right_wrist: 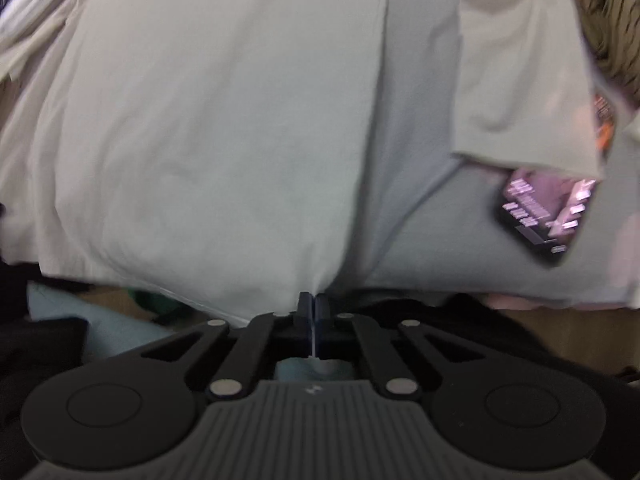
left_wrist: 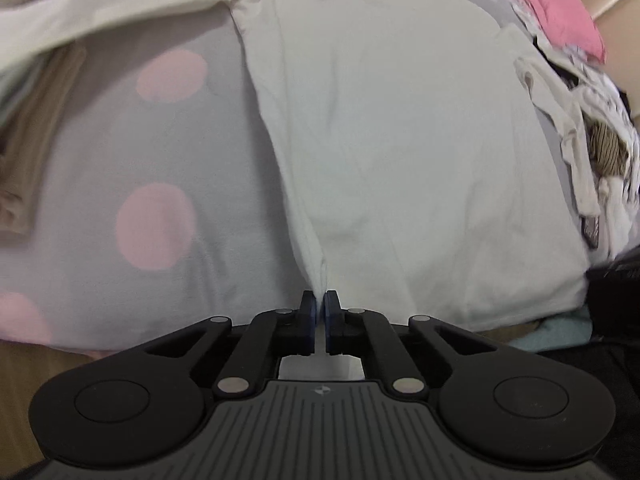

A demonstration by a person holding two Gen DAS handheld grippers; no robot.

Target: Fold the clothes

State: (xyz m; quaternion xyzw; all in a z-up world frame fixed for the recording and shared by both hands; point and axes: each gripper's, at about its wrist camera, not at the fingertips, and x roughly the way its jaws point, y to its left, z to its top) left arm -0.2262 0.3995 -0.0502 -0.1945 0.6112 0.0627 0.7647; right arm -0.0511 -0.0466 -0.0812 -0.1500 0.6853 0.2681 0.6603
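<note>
A white shirt [left_wrist: 392,152] lies spread flat on a grey bedsheet with pink dots [left_wrist: 160,152]. My left gripper [left_wrist: 320,298] is shut on the shirt's near left hem corner, where the cloth bunches into the jaws. In the right wrist view the same white shirt [right_wrist: 208,128] fills the frame. My right gripper [right_wrist: 311,300] is shut on its near right hem corner. One sleeve [right_wrist: 520,72] lies out to the right.
A pile of mixed clothes [left_wrist: 600,132] lies at the right, with a pink item [left_wrist: 560,4] behind it. Beige clothes [left_wrist: 28,140] lie at the left. A lit phone [right_wrist: 548,212] rests on the sheet by the sleeve. The bed's near edge and wooden floor [right_wrist: 580,328] show below.
</note>
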